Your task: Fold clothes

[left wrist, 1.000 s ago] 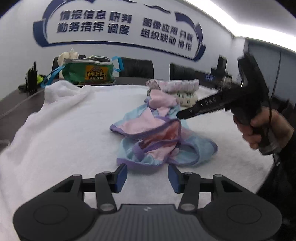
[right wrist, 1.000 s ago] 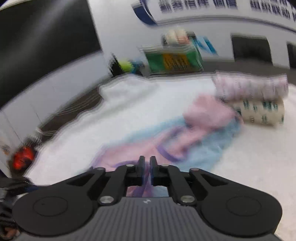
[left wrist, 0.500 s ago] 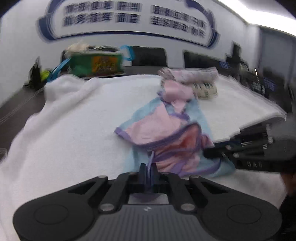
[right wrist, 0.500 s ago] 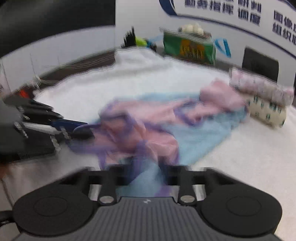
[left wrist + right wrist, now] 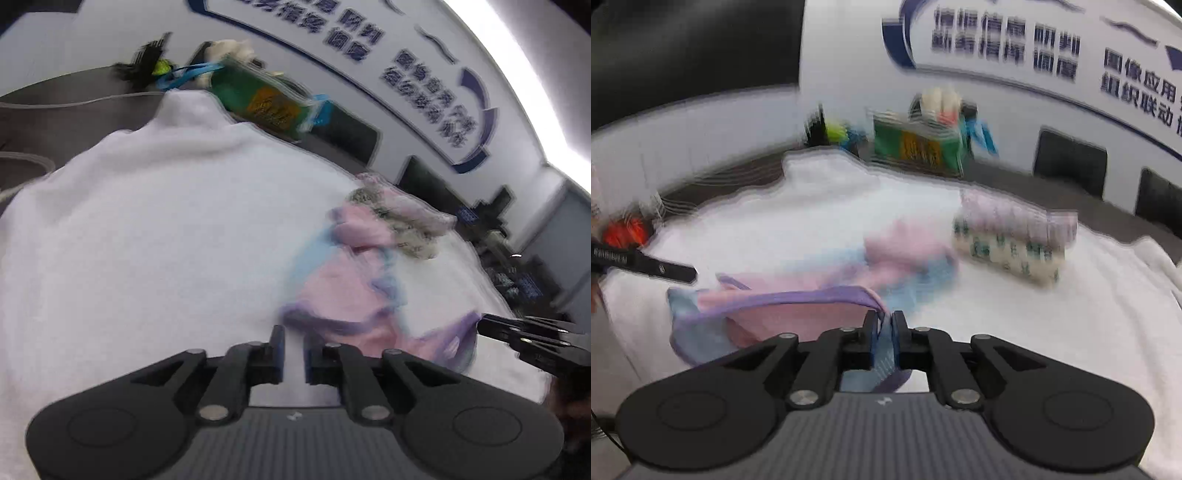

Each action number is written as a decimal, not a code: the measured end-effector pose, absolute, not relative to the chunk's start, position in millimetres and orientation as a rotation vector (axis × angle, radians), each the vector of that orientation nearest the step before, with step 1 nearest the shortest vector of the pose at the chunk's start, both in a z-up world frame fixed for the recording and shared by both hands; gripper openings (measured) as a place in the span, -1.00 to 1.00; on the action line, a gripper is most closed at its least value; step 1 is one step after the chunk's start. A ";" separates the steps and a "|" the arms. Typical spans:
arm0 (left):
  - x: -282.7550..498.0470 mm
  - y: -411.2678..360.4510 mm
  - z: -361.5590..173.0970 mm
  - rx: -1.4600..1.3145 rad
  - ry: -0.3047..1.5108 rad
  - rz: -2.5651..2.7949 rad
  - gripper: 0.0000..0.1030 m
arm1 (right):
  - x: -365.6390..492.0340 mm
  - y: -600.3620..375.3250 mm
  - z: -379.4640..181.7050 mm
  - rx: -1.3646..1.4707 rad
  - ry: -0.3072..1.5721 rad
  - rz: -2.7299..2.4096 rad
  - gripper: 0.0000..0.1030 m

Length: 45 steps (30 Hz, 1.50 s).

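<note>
A white towel covers the surface in front of me. On it, toward my right, lies the pink, blue and purple garment, spread and rumpled, with a stack of folded clothes just beyond it. My right gripper is clamped on the garment's purple-edged hem. My left gripper holds nothing, its fingers slightly parted, just beside the garment's near edge.

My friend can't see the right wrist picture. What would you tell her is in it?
The right gripper pinches the purple-trimmed edge of a pink and blue garment over a white towel. Folded clothes sit behind, and the picture is blurry.
</note>
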<state>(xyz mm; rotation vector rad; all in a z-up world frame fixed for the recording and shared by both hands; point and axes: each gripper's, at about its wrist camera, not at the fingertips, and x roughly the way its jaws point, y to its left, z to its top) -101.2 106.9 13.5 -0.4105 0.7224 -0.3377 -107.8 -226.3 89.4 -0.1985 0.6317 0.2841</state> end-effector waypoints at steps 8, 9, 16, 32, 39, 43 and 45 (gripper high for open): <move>-141.0 96.5 42.5 -0.272 0.568 -0.466 -0.25 | -120.6 -219.0 81.5 -0.318 0.559 0.313 -0.16; -146.9 85.6 45.1 -0.224 0.551 -0.506 -0.13 | -122.3 -216.6 83.0 -0.342 0.548 0.323 -0.13; -169.0 3.4 32.5 0.077 0.524 -0.659 0.00 | -126.7 -203.8 71.5 -0.484 0.583 0.351 -0.13; -159.5 -35.8 4.0 0.206 0.538 -0.422 0.00 | -108.7 -203.8 58.9 -0.368 0.597 0.370 -0.92; -164.3 -31.3 0.9 0.249 0.524 -0.368 0.00 | -107.5 -205.1 74.2 -0.344 0.561 0.361 -0.93; -165.2 -25.4 5.8 0.227 0.528 -0.384 -0.03 | -110.1 -206.9 73.5 -0.357 0.565 0.365 -0.93; -160.1 -19.4 7.8 0.186 0.554 -0.399 -0.36 | -112.7 -207.7 71.5 -0.371 0.572 0.383 -0.88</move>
